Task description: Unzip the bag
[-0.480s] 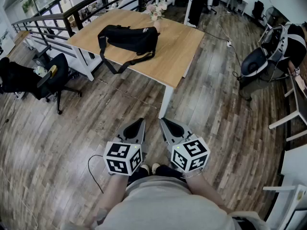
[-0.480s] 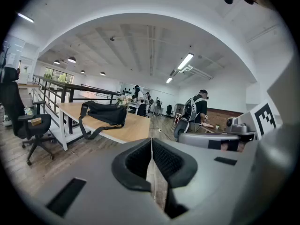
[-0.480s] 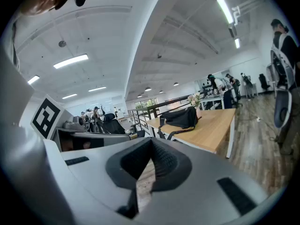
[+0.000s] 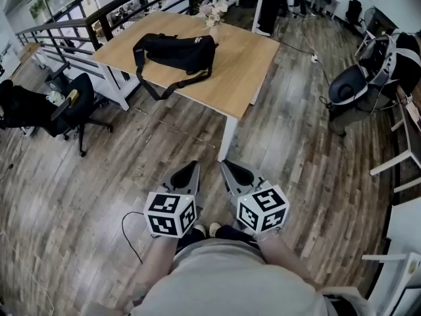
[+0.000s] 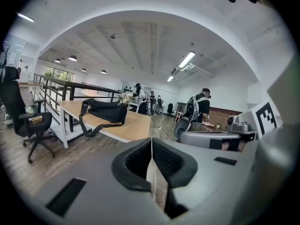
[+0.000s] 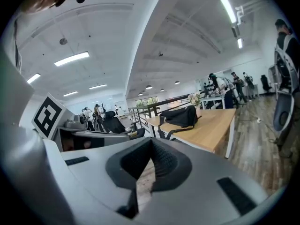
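A black bag (image 4: 176, 51) with a long strap lies on the wooden table (image 4: 243, 71), far ahead of me; it also shows as the bag (image 5: 107, 110) in the left gripper view and the bag (image 6: 180, 116) in the right gripper view. My left gripper (image 4: 193, 166) and right gripper (image 4: 223, 165) are held side by side low over the floor, well short of the table. Both are shut with nothing between their pads, tips meeting at the left gripper (image 5: 151, 139) and the right gripper (image 6: 151, 140).
A black office chair (image 4: 72, 104) stands left of the table beside a dark railing (image 4: 72, 25). Flowers (image 4: 214, 10) sit at the table's far edge. Another chair with a backpack (image 4: 368, 71) is at the right. A cable (image 4: 128, 236) lies on the wood floor.
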